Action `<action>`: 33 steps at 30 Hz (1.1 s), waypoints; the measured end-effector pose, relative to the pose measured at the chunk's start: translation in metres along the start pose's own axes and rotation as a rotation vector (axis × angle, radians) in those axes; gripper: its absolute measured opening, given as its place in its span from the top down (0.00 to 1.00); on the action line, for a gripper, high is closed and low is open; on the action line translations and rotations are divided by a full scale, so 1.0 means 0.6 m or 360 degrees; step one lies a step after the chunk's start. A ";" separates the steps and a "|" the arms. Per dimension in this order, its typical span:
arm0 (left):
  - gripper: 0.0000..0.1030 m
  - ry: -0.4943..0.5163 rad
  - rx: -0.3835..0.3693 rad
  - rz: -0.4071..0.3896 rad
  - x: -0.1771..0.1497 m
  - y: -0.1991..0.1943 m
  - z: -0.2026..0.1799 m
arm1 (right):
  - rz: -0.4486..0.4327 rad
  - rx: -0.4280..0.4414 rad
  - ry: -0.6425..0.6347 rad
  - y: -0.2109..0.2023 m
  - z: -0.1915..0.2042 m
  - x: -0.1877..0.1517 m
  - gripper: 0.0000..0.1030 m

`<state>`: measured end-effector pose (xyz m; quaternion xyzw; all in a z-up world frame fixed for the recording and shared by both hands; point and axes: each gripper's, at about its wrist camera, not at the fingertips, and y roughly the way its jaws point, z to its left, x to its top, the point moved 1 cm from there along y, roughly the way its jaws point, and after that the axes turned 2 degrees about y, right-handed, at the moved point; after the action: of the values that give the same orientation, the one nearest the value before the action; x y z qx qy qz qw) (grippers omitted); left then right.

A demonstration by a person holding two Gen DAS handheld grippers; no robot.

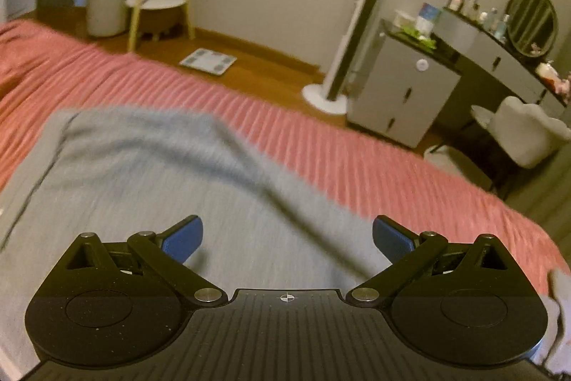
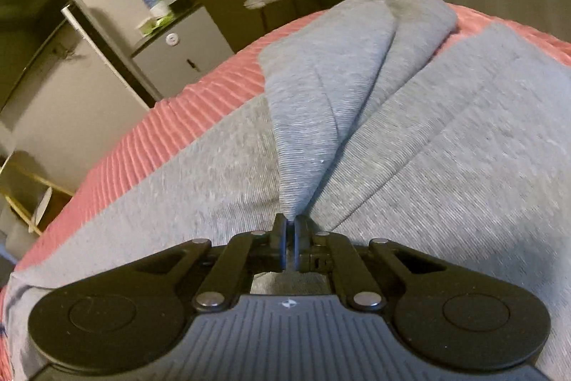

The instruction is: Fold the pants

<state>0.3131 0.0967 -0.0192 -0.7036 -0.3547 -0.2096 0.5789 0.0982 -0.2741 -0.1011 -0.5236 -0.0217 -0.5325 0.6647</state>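
Observation:
Grey pants (image 1: 150,174) lie spread on a pink ribbed bedspread (image 1: 321,145). In the left wrist view my left gripper (image 1: 287,238) hovers over the grey cloth, its blue pads (image 1: 182,238) wide apart with nothing between them. In the right wrist view my right gripper (image 2: 289,231) is shut on a corner of the pants (image 2: 321,88). That part of the pants rises from the pads as a lifted, creased fold above the flat grey cloth (image 2: 464,166) below it.
Beyond the bed's far edge are a wooden floor with a bathroom scale (image 1: 208,61), a small round side table (image 1: 157,2), a tall standing fan (image 1: 357,24), a grey cabinet (image 1: 399,91), a dresser with bottles and a round mirror (image 1: 531,22), and a white chair (image 1: 528,131).

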 end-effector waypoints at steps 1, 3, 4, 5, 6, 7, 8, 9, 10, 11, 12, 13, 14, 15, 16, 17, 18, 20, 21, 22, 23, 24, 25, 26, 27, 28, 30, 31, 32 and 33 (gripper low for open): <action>0.00 -0.0020 -0.0013 0.0020 0.013 0.019 0.001 | 0.0001 0.0011 0.0012 0.003 0.000 0.002 0.97; 0.03 -0.0122 -0.0012 0.0089 0.037 0.058 0.007 | 0.0006 0.0037 0.0051 0.006 -0.004 0.010 0.97; 0.11 -0.0181 -0.0038 0.0109 0.044 0.074 0.011 | 0.0004 0.0050 0.0062 0.008 -0.008 0.011 0.96; 0.16 -0.0230 -0.0071 0.0135 0.054 0.090 0.015 | 0.0002 0.0068 0.0070 0.012 -0.011 0.012 0.96; 0.20 -0.0254 -0.0087 0.0172 0.063 0.106 0.016 | 0.0000 0.0087 0.0079 0.016 -0.013 0.014 0.96; 0.20 -0.0249 -0.0067 0.0204 0.070 0.122 0.018 | -0.0003 0.0101 0.0091 0.017 -0.017 0.011 0.96; 0.20 -0.0229 -0.0025 0.0220 0.074 0.133 0.019 | -0.0003 0.0121 0.0117 0.020 -0.022 0.011 0.96; 0.20 -0.0193 0.0021 0.0239 0.076 0.145 0.017 | -0.0005 0.0136 0.0135 0.021 -0.026 0.011 0.96; 0.21 -0.0162 0.0042 0.0265 0.077 0.157 0.016 | -0.0005 0.0148 0.0148 0.023 -0.027 0.012 0.96; 0.23 -0.0152 0.0058 0.0304 0.075 0.165 0.017 | -0.0005 0.0159 0.0156 0.027 -0.029 0.014 0.96; 0.27 -0.0154 0.0081 0.0344 0.072 0.172 0.016 | -0.0006 0.0166 0.0159 0.029 -0.030 0.015 0.96; 0.27 -0.0138 0.0068 0.0335 0.072 0.174 0.017 | -0.0007 0.0173 0.0162 0.031 -0.031 0.016 0.96; 0.27 -0.0122 0.0054 0.0331 0.071 0.177 0.016 | -0.0007 0.0180 0.0171 0.033 -0.032 0.016 0.96; 0.28 -0.0126 0.0053 0.0339 0.072 0.182 0.016 | -0.0007 0.0186 0.0181 0.033 -0.032 0.017 0.95; 0.30 -0.0142 0.0048 0.0330 0.075 0.187 0.018 | -0.0007 0.0194 0.0193 0.033 -0.034 0.017 0.95; 0.30 -0.0174 0.0040 0.0319 0.077 0.189 0.020 | -0.0005 0.0209 0.0208 0.034 -0.037 0.017 0.95; 0.31 -0.0237 0.0020 0.0307 0.080 0.191 0.027 | 0.0000 0.0224 0.0225 0.036 -0.040 0.018 0.95; 0.38 -0.0364 -0.0025 0.0267 0.079 0.191 0.047 | 0.0017 0.0264 0.0285 0.039 -0.051 0.020 0.95; 0.51 -0.0394 -0.0022 0.0260 0.078 0.194 0.052 | 0.0024 0.0281 0.0309 0.040 -0.054 0.021 0.95; 0.71 -0.0390 -0.0008 0.0260 0.075 0.196 0.055 | 0.0032 0.0297 0.0328 0.042 -0.058 0.022 0.95; 0.82 -0.0358 0.0014 0.0275 0.071 0.198 0.058 | 0.0038 0.0314 0.0334 0.044 -0.061 0.023 0.95; 0.91 -0.0325 0.0032 0.0292 0.067 0.198 0.062 | 0.0039 0.0325 0.0334 0.046 -0.062 0.024 0.94; 0.93 -0.0326 -0.0004 0.0294 0.064 0.195 0.066 | 0.0041 0.0336 0.0352 0.048 -0.064 0.024 0.94; 0.94 -0.0353 -0.0040 0.0288 0.061 0.189 0.074 | 0.0045 0.0353 0.0392 0.051 -0.069 0.025 0.94; 0.95 -0.0388 -0.0064 0.0289 0.061 0.184 0.082 | 0.0050 0.0366 0.0425 0.052 -0.072 0.025 0.94; 0.95 -0.0416 -0.0085 0.0289 0.060 0.179 0.089 | 0.0059 0.0385 0.0465 0.054 -0.077 0.025 0.94; 0.95 -0.0434 -0.0102 0.0267 0.060 0.163 0.092 | 0.0071 0.0412 0.0517 0.058 -0.082 0.026 0.95; 0.95 -0.0412 -0.0115 0.0242 0.060 0.150 0.089 | 0.0073 0.0424 0.0525 0.059 -0.083 0.027 0.95; 0.95 -0.0380 -0.0125 0.0213 0.059 0.132 0.085 | 0.0072 0.0428 0.0523 0.059 -0.083 0.028 0.95; 0.96 -0.0352 -0.0145 0.0189 0.056 0.111 0.084 | 0.0068 0.0432 0.0517 0.059 -0.081 0.030 0.95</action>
<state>0.3790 0.1486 -0.0519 -0.7678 -0.3642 -0.1119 0.5151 0.1059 -0.3254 -0.1363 -0.3370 0.0254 -0.5879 0.7350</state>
